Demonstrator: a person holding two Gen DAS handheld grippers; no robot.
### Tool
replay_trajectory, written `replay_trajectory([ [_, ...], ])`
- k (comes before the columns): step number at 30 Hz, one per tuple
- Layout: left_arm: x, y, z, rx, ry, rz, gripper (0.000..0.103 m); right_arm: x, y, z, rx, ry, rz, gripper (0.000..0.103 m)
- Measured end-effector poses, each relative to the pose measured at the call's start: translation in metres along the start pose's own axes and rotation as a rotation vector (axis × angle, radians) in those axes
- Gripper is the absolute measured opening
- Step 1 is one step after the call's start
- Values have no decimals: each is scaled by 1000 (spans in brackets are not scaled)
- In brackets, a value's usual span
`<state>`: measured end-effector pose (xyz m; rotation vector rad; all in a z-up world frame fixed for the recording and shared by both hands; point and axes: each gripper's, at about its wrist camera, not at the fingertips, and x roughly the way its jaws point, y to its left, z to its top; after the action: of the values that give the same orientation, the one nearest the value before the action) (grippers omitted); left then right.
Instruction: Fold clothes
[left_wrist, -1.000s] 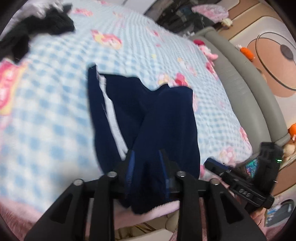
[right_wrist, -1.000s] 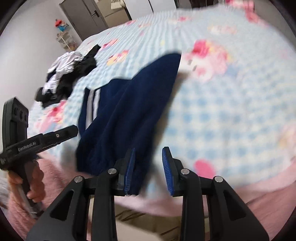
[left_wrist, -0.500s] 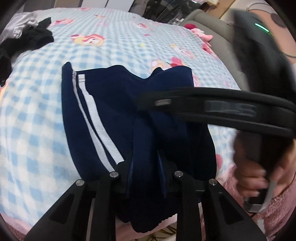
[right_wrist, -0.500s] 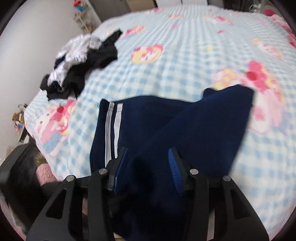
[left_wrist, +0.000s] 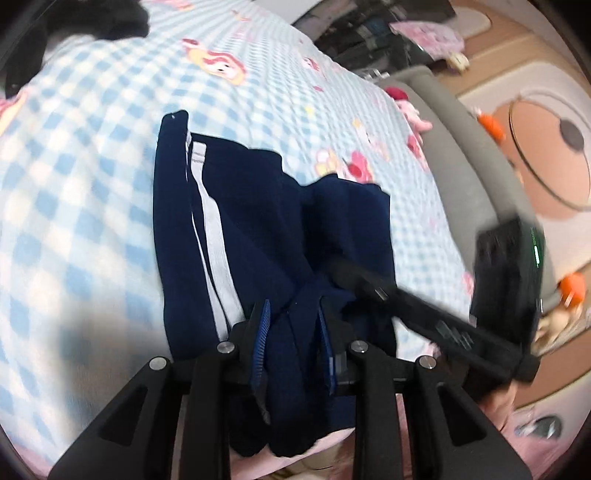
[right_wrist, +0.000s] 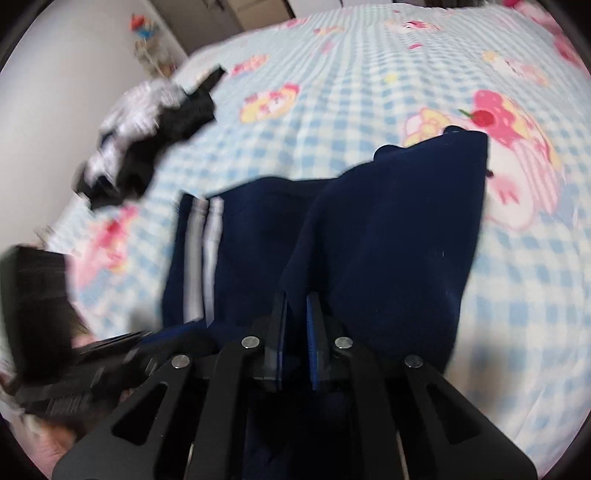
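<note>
The navy trousers lie on the bed, on its blue-and-white checked cover, with the near end hanging over the bed's edge toward the person. Two white stripes run down one leg; the other leg is folded across and its cuff points away toward the cartoon prints.

The left gripper has a thick bunch of the navy cloth between its blue pads at the near edge. Its jaws are opening slightly, yet the cloth fills the gap and the pads look pressed against it. The right gripper is closing; its jaws stand almost together, with a thin fold of the same cloth pinched between them, just beside the left one. In the left wrist view the right gripper crosses in from the right, its tip on the fabric.

The trousers look soft, limp and light, probably a knit or fleece. They should drape and sag wherever unsupported, and layers may slide over each other, so a pinch that catches only the top layer could peel it away from the one beneath. The waistband or a cuff, where the cloth is doubled and hemmed, seems the firmest hold; taking both corners of one end should keep the fold square.

A heap of black and white clothes lies well apart, near the far edge.
</note>
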<state>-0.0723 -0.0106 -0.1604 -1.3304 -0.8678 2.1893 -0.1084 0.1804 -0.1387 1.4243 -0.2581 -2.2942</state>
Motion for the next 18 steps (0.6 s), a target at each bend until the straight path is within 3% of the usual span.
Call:
replay_trajectory([
  [4, 4, 0, 10, -79, -15, -129, 27, -19, -14, -16, 28, -38, -49, 7],
  [6, -3, 1, 13, -96, -35, -149, 35, -24, -26, -22, 51, -38, -56, 7],
  [8, -3, -1, 15, -83, -25, -116, 38, -27, -39, -27, 75, -33, -53, 7],
  [12, 17, -9, 19, -37, 78, 16, 38, -31, -44, -28, 68, -34, -30, 8],
  [15, 40, -10, 16, -54, 130, 3, 36, -35, -32, -19, 66, -61, 40, 25],
  [18, 35, -13, 3, -39, 100, 4, 36, -31, -21, -8, 48, -54, 38, 32],
])
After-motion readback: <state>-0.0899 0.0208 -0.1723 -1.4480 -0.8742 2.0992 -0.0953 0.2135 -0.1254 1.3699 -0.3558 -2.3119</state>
